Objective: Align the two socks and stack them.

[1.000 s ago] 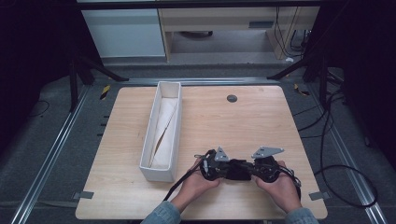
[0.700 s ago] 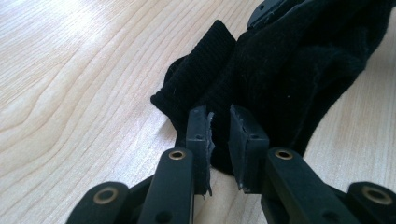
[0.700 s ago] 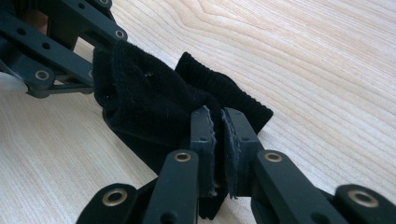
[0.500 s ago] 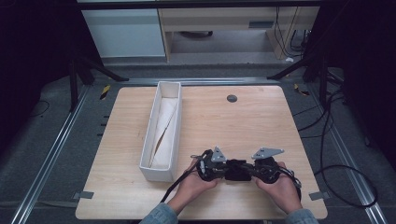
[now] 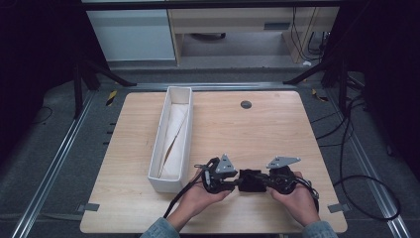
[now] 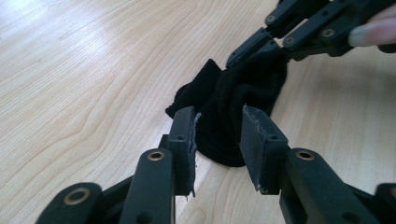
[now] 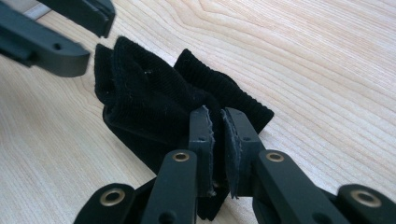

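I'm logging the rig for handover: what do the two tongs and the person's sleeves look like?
Both the left tongs and the right tongs are black linked bars with brass-coloured pivot pins and dark pads frayed pale at the edges. Each carries a grey three-cornered plate and trails a black cable. The sleeves are grey-blue.

A light wooden tabletop (image 5: 277,134) with rounded corners is seen from above. A long white tray (image 5: 171,144) is set on it, left of the left tool (image 5: 236,182) and reaching away from it toward the far edge; pale folded material is held inside. A black cloth (image 5: 251,179) is laid on the wood between the left tool and the right tool (image 5: 264,182). A small dark round disc (image 5: 246,104) is placed well beyond both tools, near the far edge.
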### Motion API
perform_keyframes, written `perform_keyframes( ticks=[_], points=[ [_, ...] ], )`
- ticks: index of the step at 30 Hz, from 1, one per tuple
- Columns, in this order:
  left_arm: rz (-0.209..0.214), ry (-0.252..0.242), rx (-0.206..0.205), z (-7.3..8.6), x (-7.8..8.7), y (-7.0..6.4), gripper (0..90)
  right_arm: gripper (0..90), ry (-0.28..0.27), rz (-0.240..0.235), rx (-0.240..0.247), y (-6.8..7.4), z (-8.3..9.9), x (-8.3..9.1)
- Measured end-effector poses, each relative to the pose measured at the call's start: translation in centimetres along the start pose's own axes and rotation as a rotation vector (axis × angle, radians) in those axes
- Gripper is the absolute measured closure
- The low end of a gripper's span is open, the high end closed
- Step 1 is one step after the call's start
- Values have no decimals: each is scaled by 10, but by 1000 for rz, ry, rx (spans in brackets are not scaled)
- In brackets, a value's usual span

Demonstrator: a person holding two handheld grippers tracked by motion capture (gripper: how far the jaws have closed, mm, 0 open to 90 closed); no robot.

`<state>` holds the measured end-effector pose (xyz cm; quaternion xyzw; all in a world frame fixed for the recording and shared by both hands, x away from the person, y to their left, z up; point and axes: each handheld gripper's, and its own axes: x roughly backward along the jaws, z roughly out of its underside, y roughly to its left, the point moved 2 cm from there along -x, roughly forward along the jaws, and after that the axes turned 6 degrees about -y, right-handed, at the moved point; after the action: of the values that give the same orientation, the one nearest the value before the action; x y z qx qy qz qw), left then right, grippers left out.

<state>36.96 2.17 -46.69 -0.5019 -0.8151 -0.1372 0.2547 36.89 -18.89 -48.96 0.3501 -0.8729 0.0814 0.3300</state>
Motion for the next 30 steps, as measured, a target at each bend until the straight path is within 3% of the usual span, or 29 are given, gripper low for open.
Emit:
perform_keyframes(
  ticks=[8,13,16,17,20,22,26,30],
  points=[
    [24,3,13,-7,-11,3,620,820,4,1,11,1,0,0],
    [55,39,9,-10,-23,5,621,816,9,-3,16,1,-1,-1],
    [68,40,15,-11,-25,5,692,809,13,0,19,1,-1,-1],
    [68,41,15,-12,-26,5,692,809,13,0,19,1,-1,-1],
    [67,38,27,-12,-26,6,803,790,15,4,24,2,-1,0],
    [52,43,28,-12,-27,6,821,776,15,7,25,2,-1,0],
    [27,48,35,-11,-29,10,844,664,2,30,31,2,-2,4],
    [6,57,45,-10,-31,13,844,635,-3,40,24,-1,1,11]
  ],
)
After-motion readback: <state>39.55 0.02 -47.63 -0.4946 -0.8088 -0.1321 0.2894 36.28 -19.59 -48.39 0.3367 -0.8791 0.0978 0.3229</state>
